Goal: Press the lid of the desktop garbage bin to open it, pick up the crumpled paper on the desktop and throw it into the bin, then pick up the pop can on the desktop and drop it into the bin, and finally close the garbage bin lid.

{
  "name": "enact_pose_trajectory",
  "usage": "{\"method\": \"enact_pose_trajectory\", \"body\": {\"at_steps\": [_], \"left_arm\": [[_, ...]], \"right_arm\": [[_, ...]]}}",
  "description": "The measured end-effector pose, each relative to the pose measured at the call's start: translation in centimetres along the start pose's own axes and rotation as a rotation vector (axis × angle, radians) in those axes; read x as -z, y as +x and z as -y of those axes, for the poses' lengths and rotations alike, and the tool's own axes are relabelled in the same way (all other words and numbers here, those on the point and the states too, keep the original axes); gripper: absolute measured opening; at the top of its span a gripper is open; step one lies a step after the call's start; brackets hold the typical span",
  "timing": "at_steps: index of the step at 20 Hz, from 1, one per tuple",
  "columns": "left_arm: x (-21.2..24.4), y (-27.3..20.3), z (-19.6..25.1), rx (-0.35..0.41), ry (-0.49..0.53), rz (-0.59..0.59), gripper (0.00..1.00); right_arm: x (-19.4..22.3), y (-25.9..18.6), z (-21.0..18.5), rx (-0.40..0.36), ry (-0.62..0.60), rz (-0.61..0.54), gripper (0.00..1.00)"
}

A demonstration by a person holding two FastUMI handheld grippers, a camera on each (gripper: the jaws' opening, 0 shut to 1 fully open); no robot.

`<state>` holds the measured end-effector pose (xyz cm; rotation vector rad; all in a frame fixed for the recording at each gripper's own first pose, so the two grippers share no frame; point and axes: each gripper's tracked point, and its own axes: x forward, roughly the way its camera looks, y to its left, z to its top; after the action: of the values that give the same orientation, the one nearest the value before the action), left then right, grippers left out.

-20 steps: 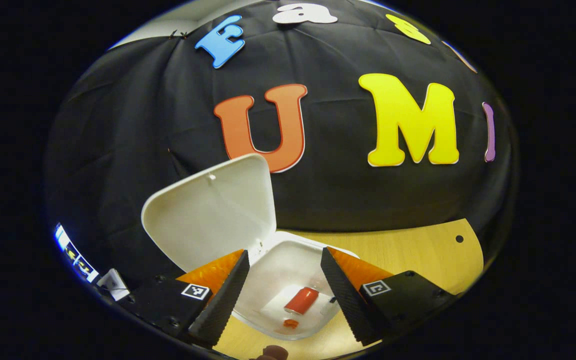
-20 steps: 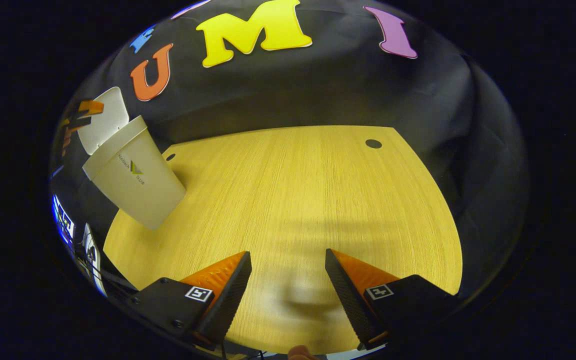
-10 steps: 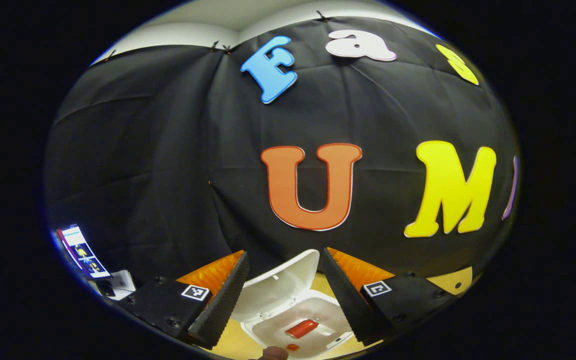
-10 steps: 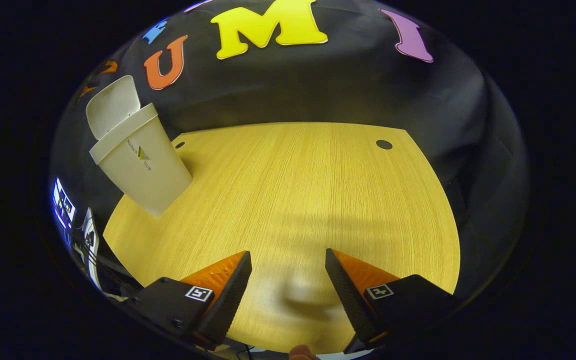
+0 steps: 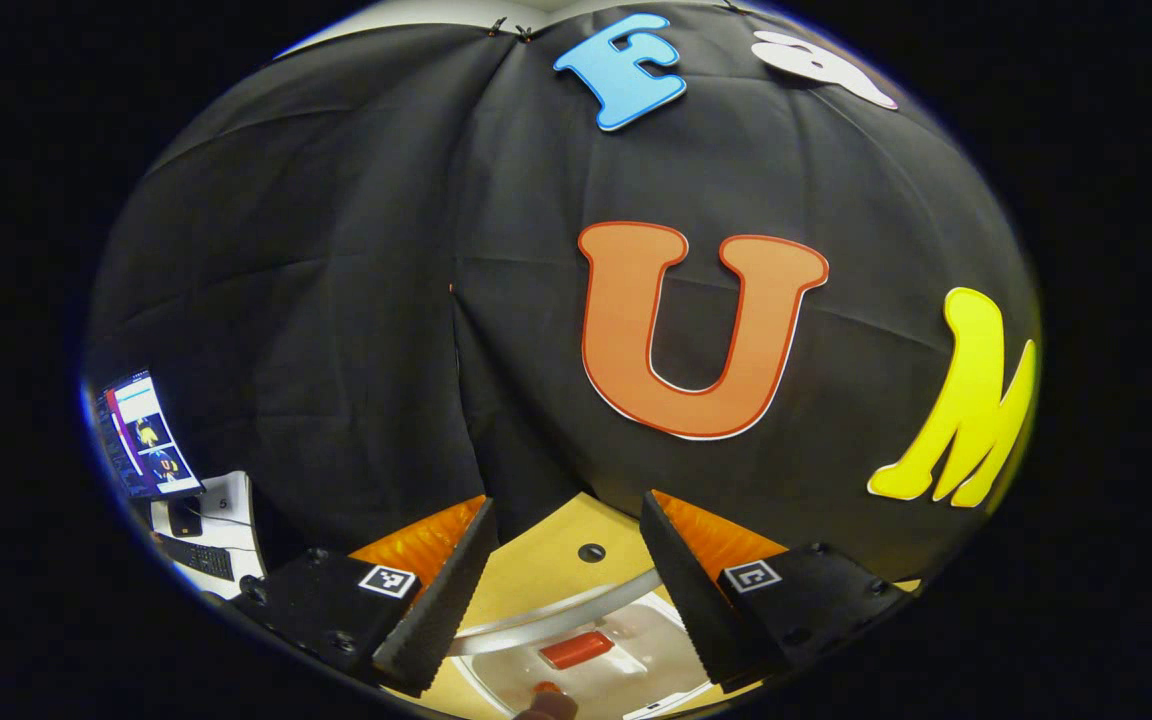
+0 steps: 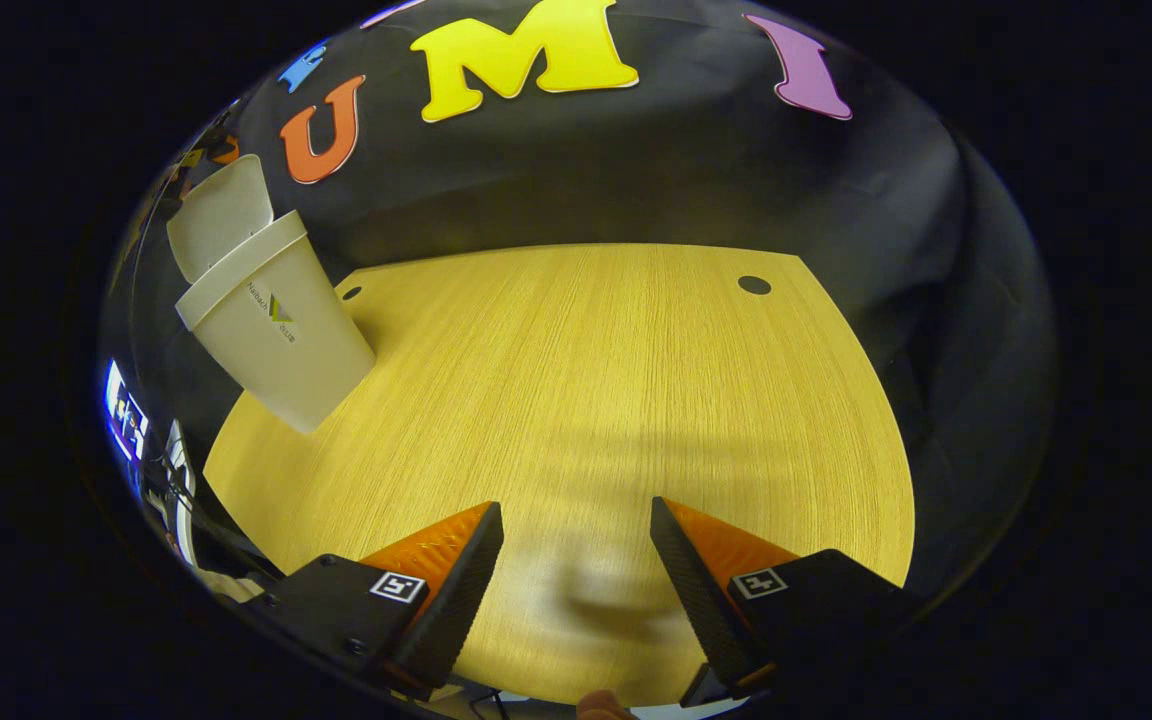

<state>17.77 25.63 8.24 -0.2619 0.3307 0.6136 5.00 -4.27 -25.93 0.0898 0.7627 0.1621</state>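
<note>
The white desktop bin [image 6: 276, 340] stands at the table's far left with its lid [image 6: 221, 215] raised. My left gripper [image 5: 566, 500] hovers open above the lid's top edge [image 5: 556, 618], which I see edge-on as a pale arc between the fingers. Below that edge, inside the bin [image 5: 636, 665], lies the red pop can [image 5: 576, 650] on something pale that could be the paper. My right gripper [image 6: 576, 505] is open and empty over the wooden table [image 6: 636, 380], well to the right of the bin.
The tabletop has a small round hole [image 6: 754, 285] at the far right and another [image 5: 591, 552] just behind the bin. A monitor [image 5: 141, 435] and a keyboard [image 5: 196, 555] sit off the table's left side. The booth's black cloth wall stands close behind the bin.
My left gripper has risen and swung over the bin toward the wall, so the lid went from face-on to edge-on beneath it. The right gripper has barely moved.
</note>
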Motion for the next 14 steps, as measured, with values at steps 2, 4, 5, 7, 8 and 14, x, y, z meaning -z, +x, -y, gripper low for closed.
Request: {"method": "enact_pose_trajectory", "body": {"at_steps": [2,4,5,7,8,14], "left_arm": [[1.6,-0.6,1.0,0.030,-0.068,-0.045,0.95],[2.5,-1.1,1.3,0.037,-0.092,-0.051,0.94],[3.3,-1.5,1.4,0.033,-0.087,-0.058,0.94],[5.4,-1.9,1.7,0.029,-0.072,-0.066,0.94],[6.6,-2.1,1.9,0.030,-0.068,-0.087,0.93],[13.4,-3.1,4.0,0.047,-0.089,-0.180,0.97]], "right_arm": [[0.3,0.1,0.1,0.002,0.002,-0.011,0.95],[0.5,0.2,0.2,0.003,-0.008,-0.019,0.95],[0.7,0.2,0.2,0.000,-0.014,-0.024,0.95],[1.0,0.3,0.1,-0.007,-0.034,-0.031,0.95],[1.0,0.4,-0.1,-0.013,-0.044,-0.033,0.95],[1.6,0.4,-0.9,-0.051,-0.086,-0.037,0.95]]}}
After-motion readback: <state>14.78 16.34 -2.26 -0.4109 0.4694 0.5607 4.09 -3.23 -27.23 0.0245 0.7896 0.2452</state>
